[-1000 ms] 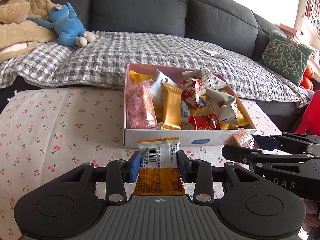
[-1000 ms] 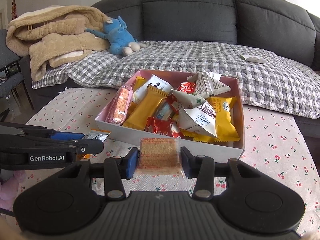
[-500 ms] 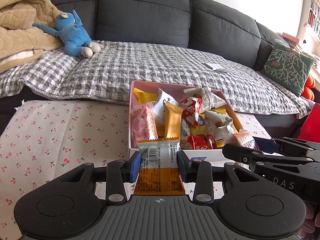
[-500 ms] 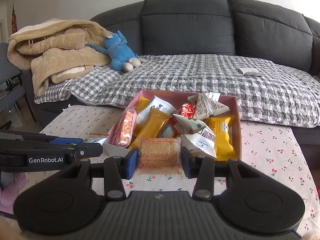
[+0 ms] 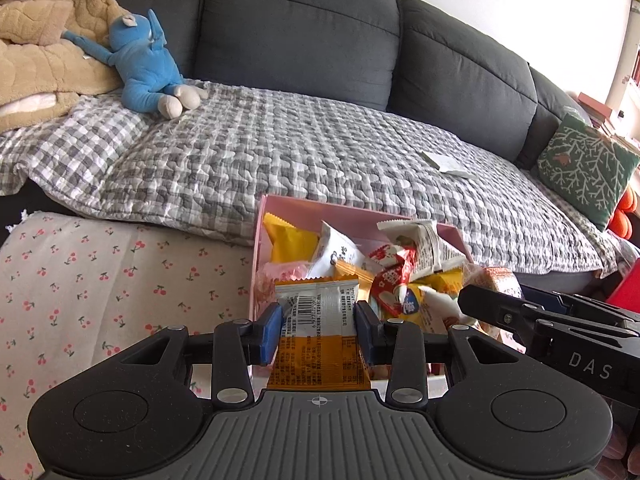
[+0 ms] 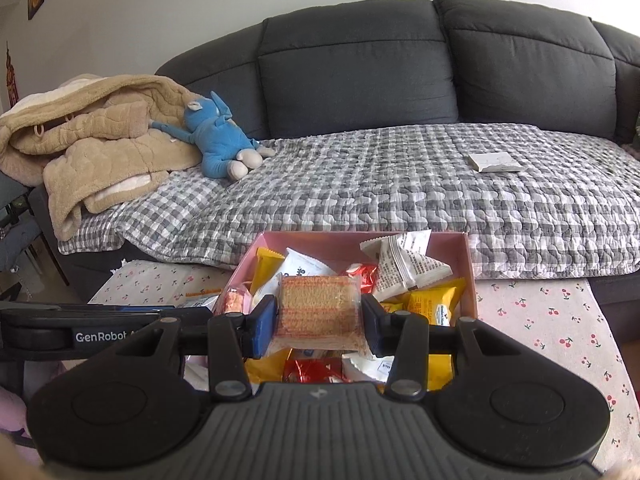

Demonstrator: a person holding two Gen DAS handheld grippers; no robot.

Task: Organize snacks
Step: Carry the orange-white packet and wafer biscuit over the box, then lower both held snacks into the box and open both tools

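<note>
My left gripper [image 5: 318,326] is shut on an orange-and-silver snack packet [image 5: 318,340] and holds it over the near left part of the pink snack box [image 5: 352,212]. My right gripper [image 6: 319,320] is shut on a clear-wrapped biscuit pack [image 6: 318,320] and holds it above the same box [image 6: 360,237]. The box is full of several yellow, white and red snack packets. The right gripper [image 5: 520,316] with the biscuit pack [image 5: 496,278] shows at the right of the left wrist view. The left gripper [image 6: 120,320] shows at the left of the right wrist view.
The box sits on a table with a cherry-print cloth [image 5: 100,280], in front of a dark grey sofa [image 6: 360,60] with a checked blanket [image 5: 300,152]. A blue plush toy [image 5: 140,64], a beige quilt [image 6: 92,136] and a green cushion [image 5: 584,168] lie on the sofa.
Both grippers have risen and moved forward, from in front of the box's near wall to above the box, each still holding its snack.
</note>
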